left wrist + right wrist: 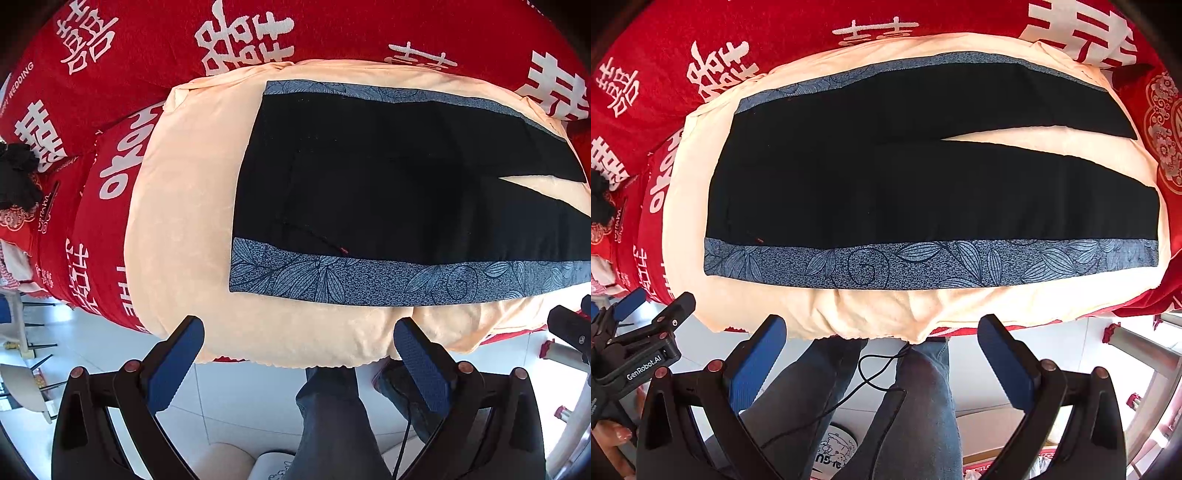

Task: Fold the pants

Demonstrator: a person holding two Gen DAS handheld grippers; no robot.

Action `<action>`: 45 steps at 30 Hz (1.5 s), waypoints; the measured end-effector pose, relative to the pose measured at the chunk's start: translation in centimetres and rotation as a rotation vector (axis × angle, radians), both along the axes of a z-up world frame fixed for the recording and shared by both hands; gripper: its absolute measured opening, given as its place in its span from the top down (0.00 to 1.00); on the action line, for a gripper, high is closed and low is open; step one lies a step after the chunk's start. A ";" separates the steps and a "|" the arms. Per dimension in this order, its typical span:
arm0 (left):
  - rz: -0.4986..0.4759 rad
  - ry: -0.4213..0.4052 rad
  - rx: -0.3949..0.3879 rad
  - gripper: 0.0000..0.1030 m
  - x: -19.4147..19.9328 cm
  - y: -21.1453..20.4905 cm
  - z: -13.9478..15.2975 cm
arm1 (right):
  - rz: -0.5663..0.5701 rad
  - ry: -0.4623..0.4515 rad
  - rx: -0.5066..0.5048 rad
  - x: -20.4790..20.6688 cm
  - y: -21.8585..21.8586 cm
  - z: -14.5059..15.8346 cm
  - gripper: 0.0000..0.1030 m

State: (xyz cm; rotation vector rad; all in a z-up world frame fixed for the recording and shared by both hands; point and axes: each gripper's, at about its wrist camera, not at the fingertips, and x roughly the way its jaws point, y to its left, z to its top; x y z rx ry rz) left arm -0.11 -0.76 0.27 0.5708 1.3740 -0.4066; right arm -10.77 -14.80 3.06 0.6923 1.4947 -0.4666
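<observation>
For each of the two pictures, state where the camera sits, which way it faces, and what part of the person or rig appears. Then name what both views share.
Left wrist: sits on the left gripper, looking forward past its open fingers at the waist end of the pants on the peach blanket; the person's legs show below.
Right wrist: sits on the right gripper, open, facing the whole pants; legs and the left gripper appear.
Shared: pants, peach blanket, red cloth.

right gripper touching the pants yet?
Apart. Right wrist view: the right gripper is open, short of the pants, with peach blanket between.
</observation>
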 end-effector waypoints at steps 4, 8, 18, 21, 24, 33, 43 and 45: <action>-0.006 -0.006 0.000 0.00 0.0 -0.2 0.1 | 0.002 0.000 -0.002 0.1 0.0 0.1 0.00; -0.003 -0.006 0.000 0.00 0.1 -0.2 0.2 | 0.007 0.000 -0.006 0.2 0.0 0.1 0.00; 0.002 -0.014 0.001 0.00 0.1 -0.3 0.4 | 0.012 0.002 -0.012 0.5 -0.1 0.2 0.00; 0.004 -0.015 0.004 0.00 0.1 -0.4 0.4 | 0.012 0.002 -0.010 0.5 -0.2 0.3 0.00; 0.005 -0.016 0.006 0.00 0.0 -0.4 0.4 | 0.010 0.002 -0.009 0.5 -0.2 0.3 0.00; 0.003 -0.022 0.009 0.00 -0.2 -0.6 0.5 | 0.009 -0.001 -0.010 0.3 -0.3 0.3 0.00; 0.005 -0.026 0.012 0.00 -0.2 -0.7 0.7 | -0.003 -0.008 -0.014 0.2 -0.5 0.5 0.00; 0.005 -0.027 0.011 0.00 -0.2 -0.7 0.7 | -0.004 -0.010 -0.012 0.2 -0.5 0.5 0.00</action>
